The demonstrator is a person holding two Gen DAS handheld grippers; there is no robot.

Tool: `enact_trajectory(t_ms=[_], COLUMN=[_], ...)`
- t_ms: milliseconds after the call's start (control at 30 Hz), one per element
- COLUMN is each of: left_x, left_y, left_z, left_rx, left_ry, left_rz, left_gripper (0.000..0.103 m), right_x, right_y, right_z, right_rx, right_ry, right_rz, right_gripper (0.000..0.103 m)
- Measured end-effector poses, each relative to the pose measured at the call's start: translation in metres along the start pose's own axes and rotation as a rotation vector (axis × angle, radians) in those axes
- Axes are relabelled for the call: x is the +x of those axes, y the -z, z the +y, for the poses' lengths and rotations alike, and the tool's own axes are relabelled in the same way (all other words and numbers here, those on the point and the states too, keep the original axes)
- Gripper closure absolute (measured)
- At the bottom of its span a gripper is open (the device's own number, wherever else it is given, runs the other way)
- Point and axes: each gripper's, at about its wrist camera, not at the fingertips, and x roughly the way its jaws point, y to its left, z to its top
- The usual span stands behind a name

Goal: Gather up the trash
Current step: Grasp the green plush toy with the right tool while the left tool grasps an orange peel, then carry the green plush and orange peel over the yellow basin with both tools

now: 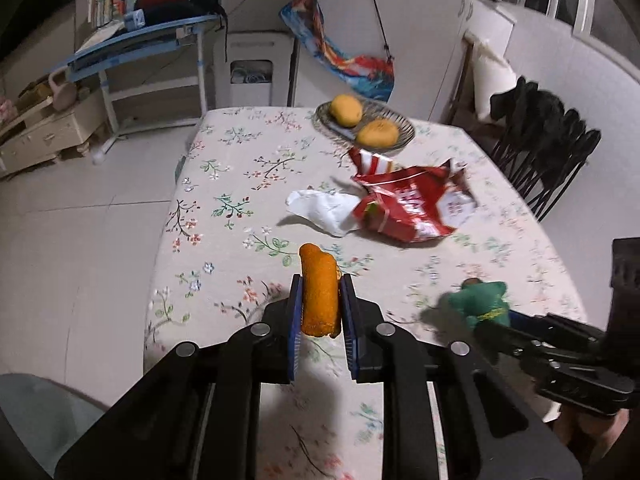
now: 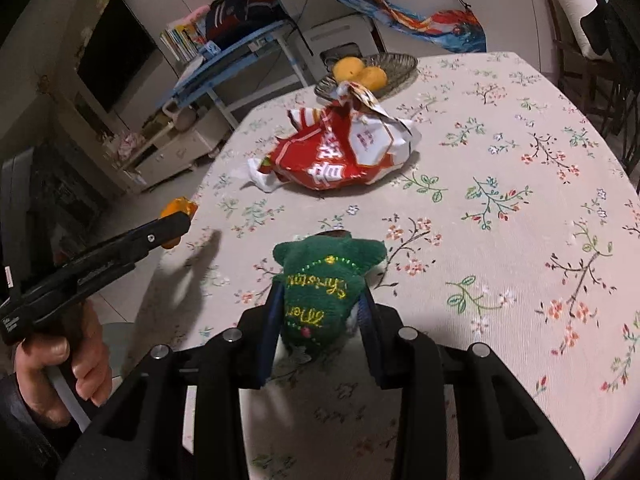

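Gripping an orange peel strip (image 1: 319, 290), the left gripper (image 1: 321, 280) is seen with its blue pads closed narrowly on both sides of the peel, which stands upright between them and is held clear above the floral tablecloth (image 1: 224, 184). From the right wrist view the same peel (image 2: 179, 206) is seen at the tip of the left gripper (image 2: 176, 226), out over the table's near-left edge; the handle is held by a hand (image 2: 60, 364)

The right gripper (image 2: 320, 300) is closed on a green Christmas stocking (image 2: 322, 280) with gold embroidered lettering; the fabric is pressed between both pads, with its wide end projecting past the fingertips. From the left wrist view the stocking (image 1: 478, 300) is blurred, and the right gripper (image 1: 496, 322) is seen at the lower right, near the left one but apart from it

Remaining on the table: a crumpled red and white snack bag (image 2: 340, 152) is noted near the middle, with a crumpled white tissue (image 1: 324, 208) touching its left end and partly tucked under it. Just beyond the bag a woven metal dish (image 1: 400, 124) with two oranges (image 1: 347, 110) is recorded at the far edge; whether bag and dish touch cannot be told

Background: blue desk (image 1: 132, 46) piled with books and clothing, a dark chair (image 1: 548, 148) draped with black fabric at the table's right side
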Motion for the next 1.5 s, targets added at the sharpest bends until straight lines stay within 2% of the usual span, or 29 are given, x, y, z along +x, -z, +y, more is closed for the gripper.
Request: enact_trajectory(t_ms=[333, 633, 967, 1500], left_x=[-0.049, -0.07, -0.086, -0.101], left_y=[0.02, 0.042, 0.058, 0.086], left_z=[-0.012, -0.029, -0.034, -0.039], left_rx=[-0.017, 0.03, 0.038, 0.032], left_ry=[-0.021, -0.048, -0.07, -0.058], left_rz=[-0.111, -0.139, -0.163, -0.159], left_gripper=[0.085, 0.085, 0.085, 0.085], right_x=[-0.035, -0.057, -0.067, -0.077], right_y=[0.016, 0.031, 0.042, 0.067], right_z=[0.007, 0.019, 0.022, 0.025], right_rx=[0.026, -0.004, -0.015, -0.016], right_ry=[-0.027, -0.042, -0.046, -0.046], right_rz=[-0.099, -0.168, -0.191, -0.182], right_gripper=[0.067, 0.066, 0.066, 0.066])
